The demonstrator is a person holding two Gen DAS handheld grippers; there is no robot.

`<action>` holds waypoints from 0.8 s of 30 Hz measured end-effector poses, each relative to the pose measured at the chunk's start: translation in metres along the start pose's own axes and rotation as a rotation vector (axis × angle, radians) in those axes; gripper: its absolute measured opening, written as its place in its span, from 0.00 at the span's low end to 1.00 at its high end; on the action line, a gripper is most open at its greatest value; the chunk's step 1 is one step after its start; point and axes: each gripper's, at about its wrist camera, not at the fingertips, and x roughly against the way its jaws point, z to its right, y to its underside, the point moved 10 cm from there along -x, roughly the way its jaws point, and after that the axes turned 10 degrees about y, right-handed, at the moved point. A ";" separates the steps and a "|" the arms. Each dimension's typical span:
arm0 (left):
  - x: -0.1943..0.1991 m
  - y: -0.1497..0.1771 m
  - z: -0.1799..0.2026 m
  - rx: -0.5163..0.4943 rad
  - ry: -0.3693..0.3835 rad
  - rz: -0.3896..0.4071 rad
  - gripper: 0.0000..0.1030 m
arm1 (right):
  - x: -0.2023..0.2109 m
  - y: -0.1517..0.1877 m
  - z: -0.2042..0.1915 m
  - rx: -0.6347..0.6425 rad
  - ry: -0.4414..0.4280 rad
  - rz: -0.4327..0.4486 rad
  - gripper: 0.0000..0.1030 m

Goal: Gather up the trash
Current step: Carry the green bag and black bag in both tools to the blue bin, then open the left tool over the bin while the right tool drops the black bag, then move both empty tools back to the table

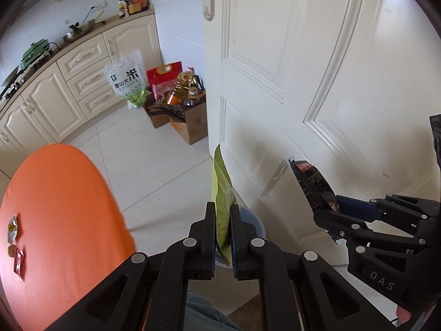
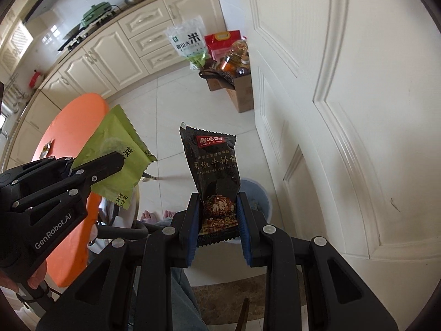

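Observation:
My left gripper (image 1: 223,207) is shut on a green snack wrapper (image 1: 220,182), which stands edge-on between its pads. In the right wrist view the same green wrapper (image 2: 121,149) sticks up from the left gripper (image 2: 115,162). My right gripper (image 2: 217,195) is shut on the lower part of a black pepper steak sauce packet (image 2: 215,165), held upright. The left wrist view shows that black packet (image 1: 311,184) in the right gripper (image 1: 328,209) at the right. A pale blue bin (image 2: 256,195) stands on the floor by the door, below and just beyond both grippers.
An orange round table (image 1: 60,207) to the left bears small wrappers (image 1: 12,227). A white door (image 1: 303,82) fills the right side. A cardboard box (image 1: 190,127) with oil bottles and a rice bag (image 1: 126,77) stand by the cream cabinets. A person's bare feet (image 2: 157,216) are below.

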 end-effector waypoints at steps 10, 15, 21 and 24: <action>-0.076 -0.025 -0.012 0.057 -0.018 -0.108 0.33 | -0.032 -0.001 0.016 -0.018 0.008 -0.050 0.25; -0.085 -0.027 -0.029 0.091 -0.051 -0.121 0.38 | -0.046 -0.002 0.002 0.008 -0.027 -0.073 0.30; -0.075 -0.026 -0.045 0.125 -0.083 -0.099 0.42 | -0.046 -0.007 -0.010 0.009 -0.041 -0.070 0.48; -0.070 -0.025 -0.047 0.139 -0.087 -0.089 0.42 | -0.039 -0.006 -0.013 0.007 -0.037 -0.065 0.48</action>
